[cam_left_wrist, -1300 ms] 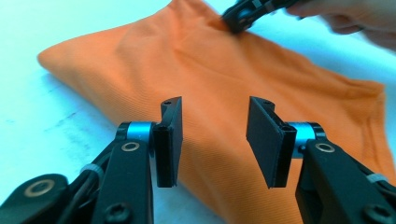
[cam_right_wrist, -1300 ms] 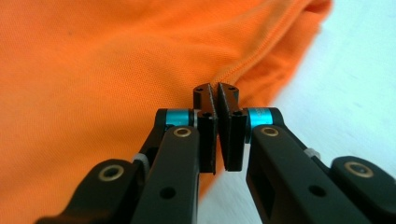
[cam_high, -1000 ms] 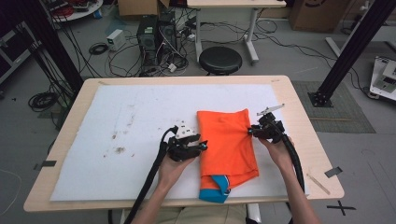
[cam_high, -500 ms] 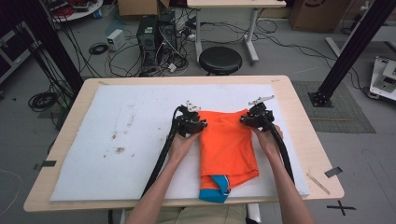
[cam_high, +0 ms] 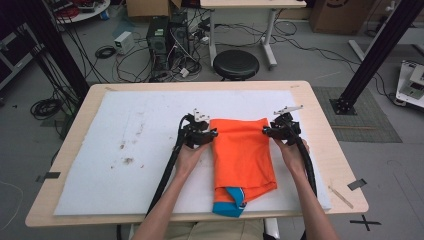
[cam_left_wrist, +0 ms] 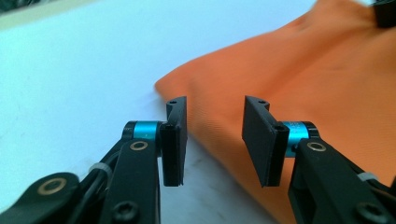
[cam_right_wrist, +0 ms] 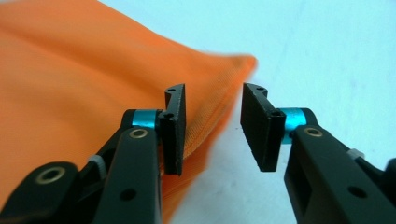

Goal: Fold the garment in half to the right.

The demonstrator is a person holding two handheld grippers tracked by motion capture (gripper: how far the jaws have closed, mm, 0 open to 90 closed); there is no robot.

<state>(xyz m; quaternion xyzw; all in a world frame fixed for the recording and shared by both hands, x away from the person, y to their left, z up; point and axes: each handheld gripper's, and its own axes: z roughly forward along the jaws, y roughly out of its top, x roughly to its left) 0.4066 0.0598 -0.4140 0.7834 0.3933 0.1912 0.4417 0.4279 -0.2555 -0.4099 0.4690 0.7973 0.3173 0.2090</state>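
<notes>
A folded orange garment (cam_high: 242, 152) with a blue part (cam_high: 229, 200) at its near end lies on the white mat (cam_high: 125, 150). My left gripper (cam_high: 211, 134) is at the garment's far left corner, open, its jaws straddling the cloth's edge (cam_left_wrist: 205, 140). My right gripper (cam_high: 266, 131) is at the far right corner, also open. In the right gripper view (cam_right_wrist: 212, 133) the garment's hemmed edge (cam_right_wrist: 205, 130) runs between the two black jaws. Neither gripper has closed on the fabric.
The mat covers a wooden table (cam_high: 320, 125). Dark stains (cam_high: 125, 160) mark the mat at the left. A strip of tape (cam_high: 356, 184) and a thin stick (cam_high: 341, 196) lie near the right edge. A stool (cam_high: 235, 64) and cables stand beyond the table.
Both grippers moved away from me along the garment's sides to its far corners and came down to the cloth's edges. The garment has stayed in place.
</notes>
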